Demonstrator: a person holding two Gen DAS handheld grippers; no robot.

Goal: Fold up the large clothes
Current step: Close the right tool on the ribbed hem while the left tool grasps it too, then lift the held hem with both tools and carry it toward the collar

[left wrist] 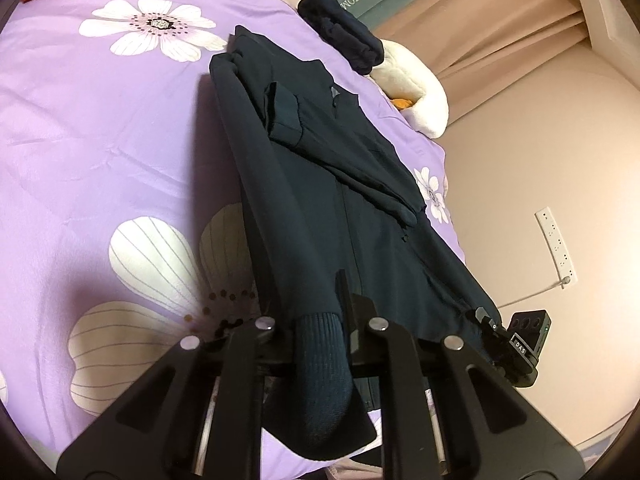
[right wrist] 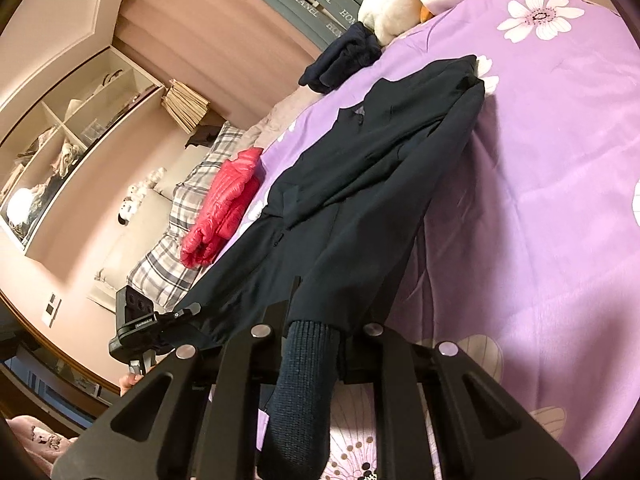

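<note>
Dark navy jacket lies stretched along my purple floral bedspread, its collar end far from me and its ribbed hem lifted off the bed at my end. Both sleeves are folded in across the front, one cuff resting near the chest.

My left gripper is clamped on one corner of the ribbed hem, the knit band bunched between the jaws and hanging down toward the camera. My right gripper is likewise clamped on the other hem corner, a ribbed strip drooping between its jaws. Each wrist camera catches the other gripper at the far corner of the hem, pinching the fabric, so the bottom edge hangs between my two hands.

Beyond the collar sits a small bundle of dark folded clothing, touching a white plush toy at the bed's edge. A red puffer jacket lies on a plaid pillow near the wall shelves. A white power strip is on the wall.
</note>
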